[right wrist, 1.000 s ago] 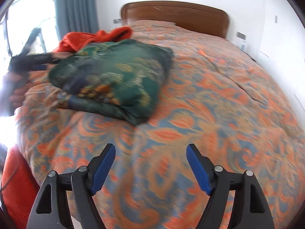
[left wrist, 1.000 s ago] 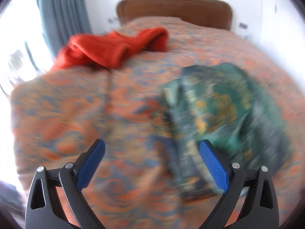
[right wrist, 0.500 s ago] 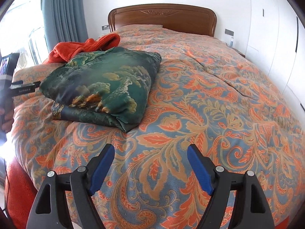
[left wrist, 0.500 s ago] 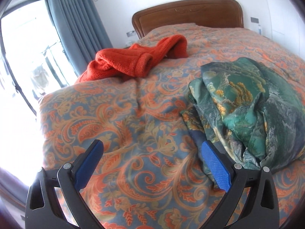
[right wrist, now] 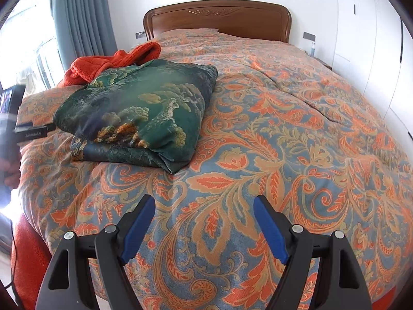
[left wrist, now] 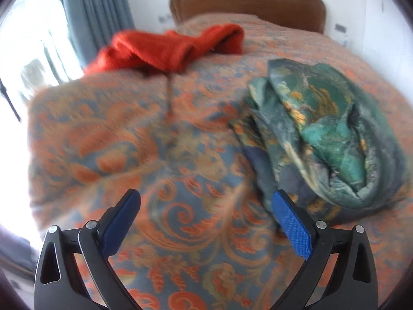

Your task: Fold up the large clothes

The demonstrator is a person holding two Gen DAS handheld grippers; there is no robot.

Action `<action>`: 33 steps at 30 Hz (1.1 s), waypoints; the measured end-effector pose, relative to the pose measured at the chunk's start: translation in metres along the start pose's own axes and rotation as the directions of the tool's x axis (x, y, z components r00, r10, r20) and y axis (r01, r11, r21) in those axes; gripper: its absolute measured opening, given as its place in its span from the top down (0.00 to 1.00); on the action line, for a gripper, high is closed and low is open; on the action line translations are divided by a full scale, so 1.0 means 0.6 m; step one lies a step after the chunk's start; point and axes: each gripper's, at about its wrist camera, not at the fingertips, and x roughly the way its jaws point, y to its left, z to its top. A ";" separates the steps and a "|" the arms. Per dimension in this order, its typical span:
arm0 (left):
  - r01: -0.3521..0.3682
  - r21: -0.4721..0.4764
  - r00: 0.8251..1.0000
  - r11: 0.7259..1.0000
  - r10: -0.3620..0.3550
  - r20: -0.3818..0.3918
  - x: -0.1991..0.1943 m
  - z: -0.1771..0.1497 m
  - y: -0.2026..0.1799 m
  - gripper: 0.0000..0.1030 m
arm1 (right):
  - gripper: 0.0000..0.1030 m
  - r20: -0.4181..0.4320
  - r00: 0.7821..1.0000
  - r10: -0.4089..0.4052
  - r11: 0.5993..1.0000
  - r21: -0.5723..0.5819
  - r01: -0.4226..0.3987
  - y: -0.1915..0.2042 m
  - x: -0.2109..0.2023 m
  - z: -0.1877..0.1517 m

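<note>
A green patterned garment [right wrist: 144, 108] lies folded into a thick rectangle on the bed's left side; it also shows in the left wrist view [left wrist: 325, 134], to the right of my left gripper. A crumpled red-orange garment [right wrist: 111, 62] lies behind it near the bed's left edge, also in the left wrist view [left wrist: 175, 46]. My left gripper [left wrist: 206, 201] is open and empty above the bedspread. My right gripper [right wrist: 204, 206] is open and empty above the bed's near edge, in front of the folded garment.
The bed has an orange and blue paisley bedspread [right wrist: 296, 134] and a wooden headboard [right wrist: 219, 18]. A grey curtain [right wrist: 82, 20] and bright window are at the left. The left hand-held device [right wrist: 15, 118] shows at the left edge. White wardrobe doors [right wrist: 374, 38] stand at the right.
The left wrist view has swung and dipped toward the bedspread, now blurred. The right gripper has drawn back slightly. Both stay open; the folded green garment has not moved.
</note>
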 end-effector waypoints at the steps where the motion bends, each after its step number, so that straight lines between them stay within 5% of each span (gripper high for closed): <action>1: 0.108 -0.043 0.993 0.993 -0.110 -0.047 0.011 0.003 0.017 0.02 | 0.22 0.003 1.000 0.006 1.000 0.007 -0.006 -0.005 -0.001 0.000; 5: 0.314 -0.252 0.931 0.915 -0.349 -0.108 0.028 0.024 0.066 0.02 | 0.22 0.014 1.000 0.027 0.998 0.049 -0.027 -0.025 -0.002 0.007; 9: 0.435 -0.328 0.880 0.839 -0.473 -0.041 0.035 0.065 0.090 0.02 | 0.22 0.037 0.995 0.089 0.985 0.144 -0.093 -0.047 0.002 0.023; 16: 0.495 -0.411 0.808 0.765 -0.580 -0.105 0.132 0.086 0.065 0.09 | 0.22 0.043 0.976 0.215 0.936 0.278 -0.218 -0.055 0.025 0.069; 20: 0.543 -0.486 0.747 0.685 -0.658 -0.092 0.172 0.089 0.061 0.13 | 0.22 0.051 0.972 0.230 0.926 0.295 -0.235 -0.053 0.035 0.098; 26: 0.564 -0.515 0.705 0.645 -0.701 -0.105 0.215 0.103 0.046 0.13 | 0.22 0.038 0.970 0.239 0.929 0.281 -0.240 -0.051 0.067 0.132; 29: 0.555 -0.534 0.698 0.638 -0.706 -0.118 0.232 0.100 0.049 0.13 | 0.22 0.012 0.965 0.263 0.922 0.292 -0.255 -0.060 0.101 0.146; 33: 0.558 -0.526 0.691 0.641 -0.711 -0.133 0.242 0.092 0.047 0.13 | 0.22 -0.001 0.931 0.364 0.862 0.378 -0.337 -0.094 0.156 0.174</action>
